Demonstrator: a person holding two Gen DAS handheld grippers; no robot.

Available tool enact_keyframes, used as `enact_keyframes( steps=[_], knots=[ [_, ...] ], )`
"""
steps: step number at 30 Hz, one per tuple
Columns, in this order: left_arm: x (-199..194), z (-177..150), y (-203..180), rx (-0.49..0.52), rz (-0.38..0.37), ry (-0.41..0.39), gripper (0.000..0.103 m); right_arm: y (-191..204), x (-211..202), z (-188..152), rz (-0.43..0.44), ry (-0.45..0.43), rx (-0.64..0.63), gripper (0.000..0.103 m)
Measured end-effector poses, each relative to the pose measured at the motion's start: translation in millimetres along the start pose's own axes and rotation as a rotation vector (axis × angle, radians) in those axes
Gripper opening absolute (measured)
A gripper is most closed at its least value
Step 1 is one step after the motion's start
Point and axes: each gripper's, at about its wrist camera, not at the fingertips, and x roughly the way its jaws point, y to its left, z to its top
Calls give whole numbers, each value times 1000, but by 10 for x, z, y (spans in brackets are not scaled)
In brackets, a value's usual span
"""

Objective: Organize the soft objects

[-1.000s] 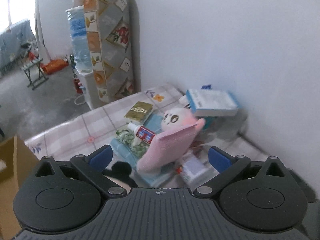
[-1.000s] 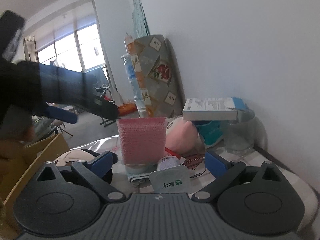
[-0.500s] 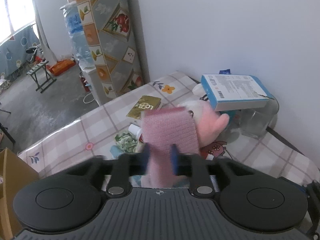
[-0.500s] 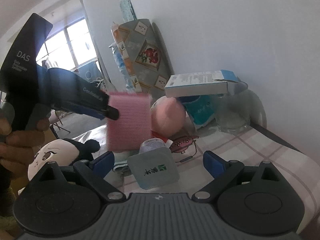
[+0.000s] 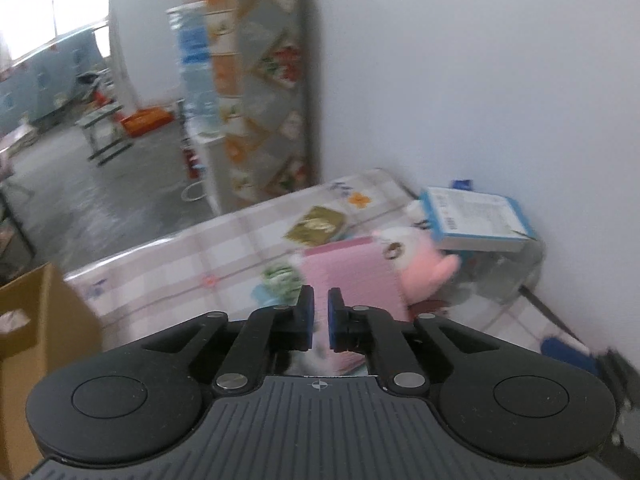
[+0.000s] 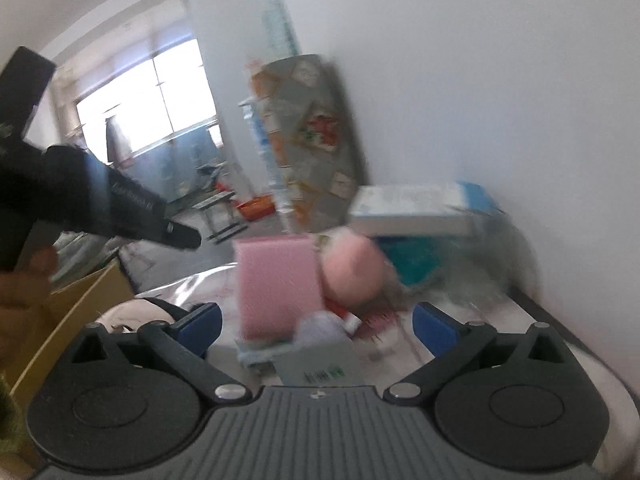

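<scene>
Left and right wrist views over a bench (image 5: pixel 192 256) covered with a glossy checked cloth printed with small flowers.

The left claw (image 5: pixel 321 312) is pressed together, its blue pads nearly touching; nothing is seen pinched. In the right view its dark tip (image 6: pixel 184 236), at 9 o'clock, stops short of the pink ribbed pad (image 6: pixel 278 284).

The pad (image 5: pixel 352 276), a soft rectangle with fine horizontal ribbing, stands upright at the centre of the clutter. A rounded pink plush toy (image 5: pixel 420 264) with a white face is just beside it at 3 o'clock.

The right claw (image 6: pixel 316 322) is held spread, and nothing is gripped between its pads. A flat grey-green sachet (image 6: pixel 320 364) lies below it, toward 6 o'clock.

A blue-and-white carton (image 5: pixel 476 220) is seen at 2 o'clock, above a clear container (image 5: pixel 516 276) that is blurred.

A flat olive-gold sachet (image 5: pixel 320 226) lies at 12 o'clock of the pad.

A brown cardboard box (image 5: pixel 40 320) is placed at 9 o'clock, off the bench edge.
</scene>
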Motion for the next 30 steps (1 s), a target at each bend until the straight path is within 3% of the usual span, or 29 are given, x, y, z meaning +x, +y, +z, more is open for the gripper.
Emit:
enact_keyframes(
  steps=[2, 3, 4, 7, 11, 14, 19, 23, 26, 30],
  knots=[
    [-50, -27, 126, -37, 24, 1, 12, 70, 218, 109, 34, 29, -30, 59],
    [-69, -35, 195, -58, 26, 2, 19, 109, 367, 158, 54, 51, -47, 59],
    [-82, -46, 263, -80, 28, 3, 34, 147, 522, 198, 62, 75, -54, 59],
    [-107, -89, 471, -138, 35, 1, 61, 242, 967, 264, 65, 142, -82, 59],
    [-116, -132, 663, -173, 50, -16, 70, 312, 1441, 280, 46, 243, -85, 59],
    [-129, -186, 794, -218, 19, -9, 77, 398, 1563, 253, 25, 260, -111, 59],
    [-231, -244, 878, -251, -4, -26, 80, 380, 1530, 211, 27, 275, -89, 58],
    [-368, -295, 851, -239, -16, -38, 81, 342, 1341, 309, 45, 217, -57, 58],
    [-485, -334, 842, -242, -55, -30, 82, 350, 951, 425, 70, 143, -41, 58],
    [-691, -402, 799, -237, -125, -32, 92, 299, 346, 500, 136, 111, 8, 58]
  ],
)
